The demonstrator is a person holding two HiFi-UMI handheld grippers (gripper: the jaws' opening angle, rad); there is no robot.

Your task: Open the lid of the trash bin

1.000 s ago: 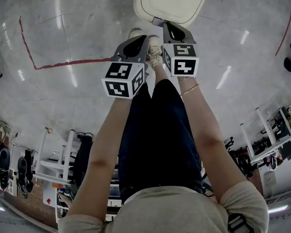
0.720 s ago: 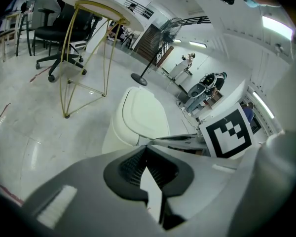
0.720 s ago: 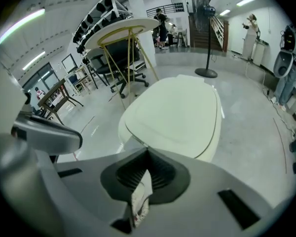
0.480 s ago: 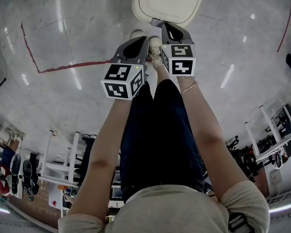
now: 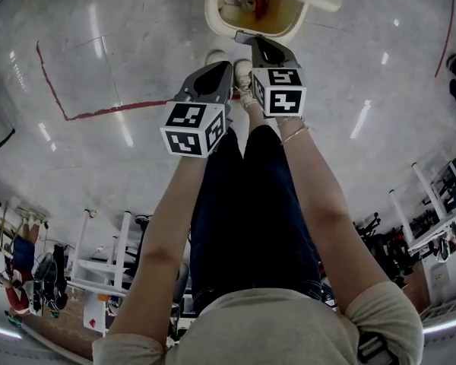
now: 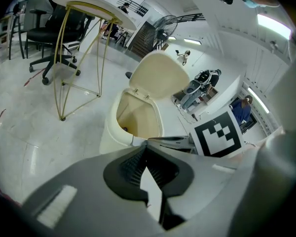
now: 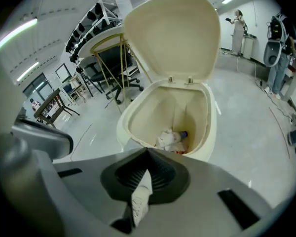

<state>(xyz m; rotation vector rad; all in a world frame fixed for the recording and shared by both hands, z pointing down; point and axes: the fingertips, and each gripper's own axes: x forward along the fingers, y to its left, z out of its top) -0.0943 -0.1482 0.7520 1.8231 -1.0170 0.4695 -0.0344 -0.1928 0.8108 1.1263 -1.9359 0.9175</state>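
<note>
— Where is the cream plastic trash bin (image 7: 155, 107)?
— On the pale glossy floor (image 5: 137, 67), straight ahead of the person's white shoes (image 5: 216, 55). Its rounded cream lid (image 7: 175, 33) is swung up on the bin's rear hinges and stands nearly upright over its back edge.

— Anything in the bin?
— Crumpled white paper (image 7: 165, 138) lies at the bottom, with a small blue-capped item beside it.

— And the tools?
— The right tool (image 7: 148, 152) has its jaws pressed together on nothing, the tip right at the bin's near rim. I cannot tell whether it touches. The left tool (image 6: 147, 144) is also closed and empty, just beside the right one and a little farther from the bin.

— What lies around the bin?
— A round pale surface on thin gold legs (image 6: 84, 1) stands beyond it, and a black office chair (image 6: 47, 33) past that. A red tape line (image 5: 106, 112) crosses the floor off to the bin's left.
</note>
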